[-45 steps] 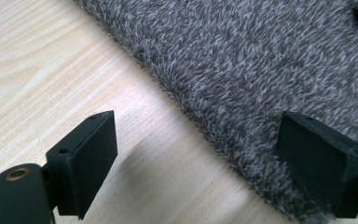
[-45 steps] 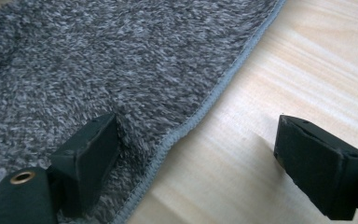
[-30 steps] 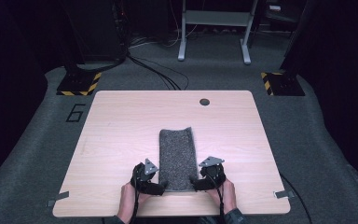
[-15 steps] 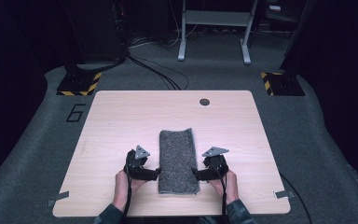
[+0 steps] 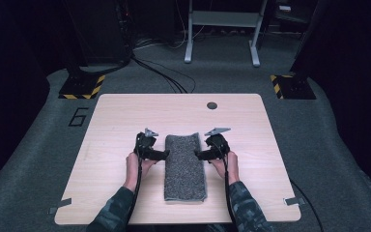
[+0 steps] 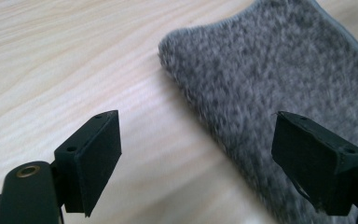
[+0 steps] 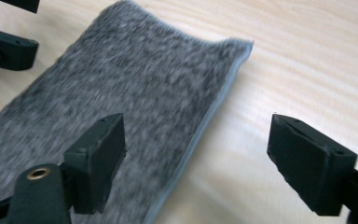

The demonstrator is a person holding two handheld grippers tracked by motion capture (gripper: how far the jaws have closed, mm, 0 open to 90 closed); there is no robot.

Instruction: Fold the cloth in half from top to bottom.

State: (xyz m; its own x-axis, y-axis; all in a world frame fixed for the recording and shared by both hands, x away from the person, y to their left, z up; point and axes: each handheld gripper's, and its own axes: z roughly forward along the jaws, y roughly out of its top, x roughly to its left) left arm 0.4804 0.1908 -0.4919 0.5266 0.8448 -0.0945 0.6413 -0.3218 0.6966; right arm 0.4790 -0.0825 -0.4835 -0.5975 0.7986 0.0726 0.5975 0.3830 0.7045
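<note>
A folded grey towel (image 5: 185, 166) lies lengthwise in the middle of the wooden table (image 5: 121, 121). My left gripper (image 5: 163, 154) hangs just off the towel's left edge and points inward at it. The right gripper (image 5: 199, 155) mirrors it at the right edge. In the left gripper view the left gripper (image 6: 196, 126) is open above bare wood and the towel (image 6: 279, 65) edge near its far corner. In the right gripper view the right gripper (image 7: 196, 126) is open too; its jaws have just been closing a little, with the towel (image 7: 135, 70) hem below the gap and no pad touching it.
A small dark round disc (image 5: 212, 105) sits near the table's far edge. Tape strips (image 5: 59, 209) mark the near corners. Beyond the table, stand bases with yellow-black stripes (image 5: 82, 87), cables and a metal frame (image 5: 222, 29) stand on the grey floor.
Both grippers have moved away from the person, from the towel's near corners up along its sides toward its far half. The towel has stayed where it was.
</note>
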